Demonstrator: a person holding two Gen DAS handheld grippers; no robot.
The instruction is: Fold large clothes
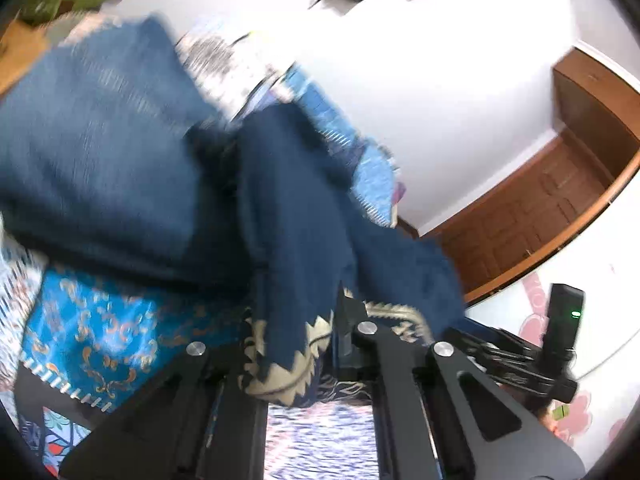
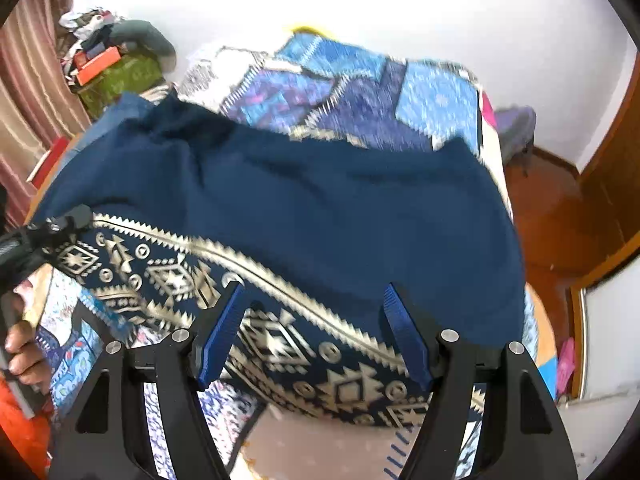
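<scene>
The dark blue garment [image 2: 320, 200] with a gold patterned border fills the middle of the right wrist view, spread over a bed with a blue patchwork cover [image 2: 360, 88] that shows behind it in the upper centre. The gold border [image 2: 280, 344] runs from the left edge down to the lower right of this frame.

The right gripper [image 2: 316, 332] stands with its jaws wide apart; the two blue pads [image 2: 218, 340] are on either side of a part of the border, and they do not press on it (the cloth passes between and under them). At the left edge of the same view the left gripper [image 2: 60, 224] is closed on the end of the border and lifts it, and a hand [image 2: 22, 356] shows below it at the lower left.

In the left wrist view the garment [image 1: 300, 208] hangs from the centre down into the left gripper [image 1: 332, 320], whose jaws are pressed together on the fabric near the gold zigzag edge. The fingertips themselves are hidden by the cloth. This frame is much blurred, so the folds at the left are hard to read. The right gripper [image 1: 556, 344] is cut off at the lower right edge.

In the upper left of the right wrist view a green box [image 2: 120, 76] carries a pile of small things, too blurred to name.
</scene>
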